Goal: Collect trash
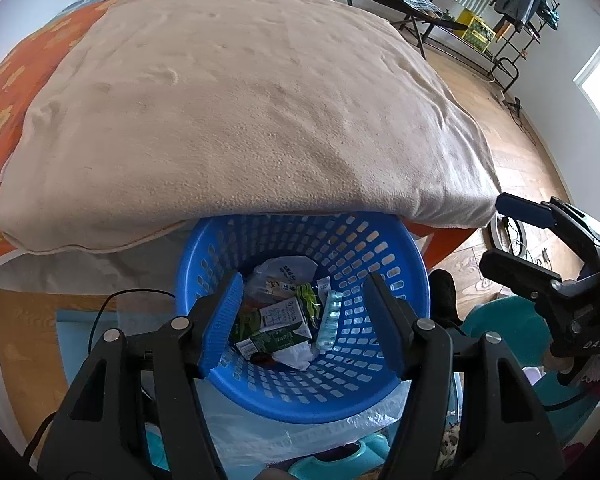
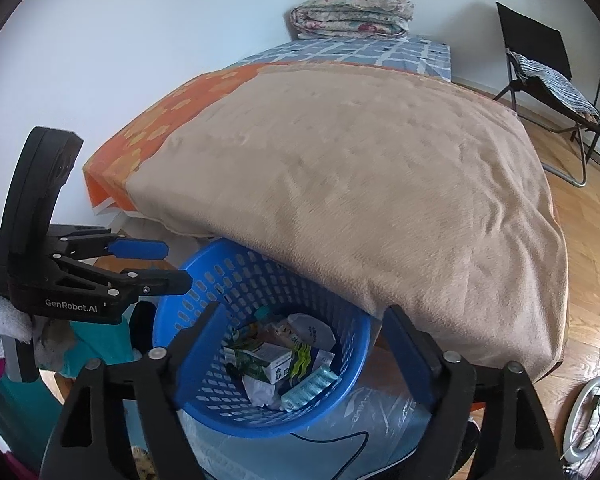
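A blue perforated basket [image 1: 396, 280] stands on the floor at the foot of the bed and also shows in the right wrist view [image 2: 204, 292]. It holds trash: a green and white carton [image 1: 276, 332], a clear plastic bag [image 1: 284, 272], a blister pack [image 1: 330, 316] and crumpled white paper [image 1: 296, 356]. My left gripper [image 1: 304, 324] is open and empty, right above the basket. My right gripper [image 2: 300, 356] is open and empty, also over the basket. The right gripper shows at the right of the left wrist view [image 1: 512, 232]; the left gripper shows at the left of the right wrist view [image 2: 164, 264].
A bed with a beige blanket [image 1: 236, 112] overhangs the basket's far rim. A clear plastic bag [image 2: 380, 420] and a black cable [image 2: 340, 440] lie under the basket. A folding chair [image 2: 548, 80] and a clothes rack [image 1: 512, 12] stand on the wooden floor at right.
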Available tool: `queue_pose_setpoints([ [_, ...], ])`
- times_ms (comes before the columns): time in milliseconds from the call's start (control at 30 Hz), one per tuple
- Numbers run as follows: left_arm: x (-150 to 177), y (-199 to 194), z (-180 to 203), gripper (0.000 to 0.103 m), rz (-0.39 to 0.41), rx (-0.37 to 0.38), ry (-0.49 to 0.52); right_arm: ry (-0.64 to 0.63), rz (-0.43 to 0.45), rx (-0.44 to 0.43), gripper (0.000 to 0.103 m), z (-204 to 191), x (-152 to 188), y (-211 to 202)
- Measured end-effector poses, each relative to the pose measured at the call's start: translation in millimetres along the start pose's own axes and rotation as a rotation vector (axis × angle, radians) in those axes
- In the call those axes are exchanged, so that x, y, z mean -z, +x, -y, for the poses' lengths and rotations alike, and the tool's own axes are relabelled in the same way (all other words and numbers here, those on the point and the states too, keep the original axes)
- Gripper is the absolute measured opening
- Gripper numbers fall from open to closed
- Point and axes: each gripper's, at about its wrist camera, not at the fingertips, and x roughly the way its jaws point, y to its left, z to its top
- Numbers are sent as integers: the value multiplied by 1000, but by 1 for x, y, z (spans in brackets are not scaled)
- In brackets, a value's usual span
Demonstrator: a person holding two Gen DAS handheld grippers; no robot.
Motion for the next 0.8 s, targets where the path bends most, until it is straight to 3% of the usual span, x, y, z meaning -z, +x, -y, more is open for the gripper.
queue_pose_setpoints([
  [467, -25, -20, 9, 64, 77, -30, 12, 56, 76, 48, 95, 9, -21, -18],
  [800, -53, -43, 6, 65, 155, -38, -5, 81, 142, 76, 96, 13, -46, -34],
])
